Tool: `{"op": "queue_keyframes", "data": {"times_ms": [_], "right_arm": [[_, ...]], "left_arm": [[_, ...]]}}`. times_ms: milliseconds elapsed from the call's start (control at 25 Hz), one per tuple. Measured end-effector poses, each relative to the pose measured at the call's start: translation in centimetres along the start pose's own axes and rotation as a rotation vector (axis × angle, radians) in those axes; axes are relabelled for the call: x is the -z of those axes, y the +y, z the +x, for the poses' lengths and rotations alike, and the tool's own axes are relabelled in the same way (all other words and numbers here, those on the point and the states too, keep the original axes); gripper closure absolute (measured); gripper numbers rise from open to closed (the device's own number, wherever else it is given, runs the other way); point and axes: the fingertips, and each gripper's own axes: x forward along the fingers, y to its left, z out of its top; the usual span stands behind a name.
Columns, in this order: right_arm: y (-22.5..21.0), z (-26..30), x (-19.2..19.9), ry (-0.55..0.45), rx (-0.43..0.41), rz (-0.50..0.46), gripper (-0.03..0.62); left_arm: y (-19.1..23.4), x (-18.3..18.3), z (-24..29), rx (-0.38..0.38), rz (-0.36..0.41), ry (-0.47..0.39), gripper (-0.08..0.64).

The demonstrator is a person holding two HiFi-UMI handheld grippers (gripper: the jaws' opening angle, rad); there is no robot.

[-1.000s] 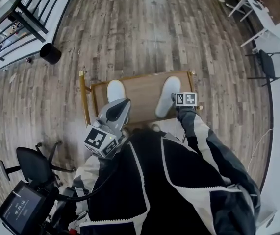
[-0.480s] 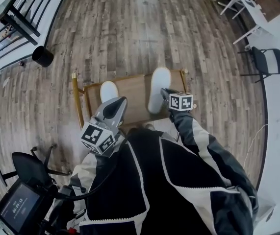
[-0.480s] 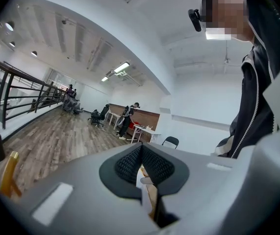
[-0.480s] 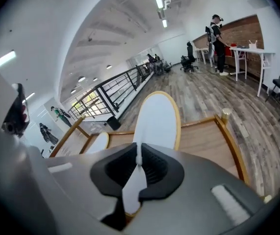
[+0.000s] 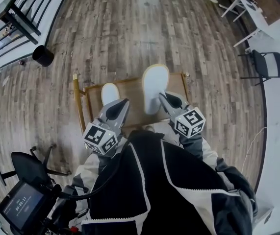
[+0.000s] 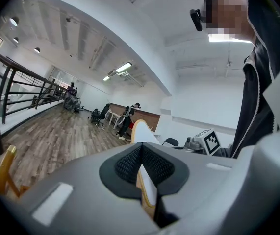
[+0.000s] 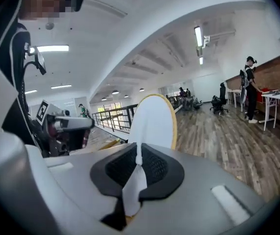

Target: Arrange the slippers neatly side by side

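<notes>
Since a second ago the right slipper (image 5: 154, 84) has swung in from the right edge of the worktop (image 5: 132, 99) toward its middle. It has also straightened, so it now points away from the person, with its toe reaching past the far rim in the head view. The right tool (image 5: 162, 98) has drawn back toward the body with it. The left side has hardly shifted.

Both tools are clamped shut. The right tool pinches the slipper's thin white heel material between its pads, and in the right gripper view the slipper stands up out of the jaws, its pale face ringed by a yellowish edge. Gripping at the heel leaves the whole length free to pivot, which suits turning it into line.

The left tool (image 5: 116, 105) grips the left slipper (image 5: 110, 92) the same way. In the left gripper view the slipper shows edge-on between closed pads. From the head view only its toe end shows beyond the tool, on the left part of the worktop.

The pair looks roughly parallel, with a strip of bare wood between them. The right one sits further forward, and I judge it to be raised rather than resting. What probably remains is to pull it back level with its mate, close the gap and set both down.
</notes>
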Motion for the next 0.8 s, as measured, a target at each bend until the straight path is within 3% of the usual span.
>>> {"op": "queue_keyframes", "data": {"times_ms": [280,800], "right_arm": [[3.5,-2.9,-3.7,-0.119,-0.03,-0.029,0.568],[4.3,-1.6,-2.4,-0.098,-0.067,-0.031,0.568]], "left_arm": [[-0.8,-0.1,-0.1,0.03,0.001,-0.009,0.541],[-0.6,0.3,-0.6,0.029,-0.002,-0.009,0.541]]}}
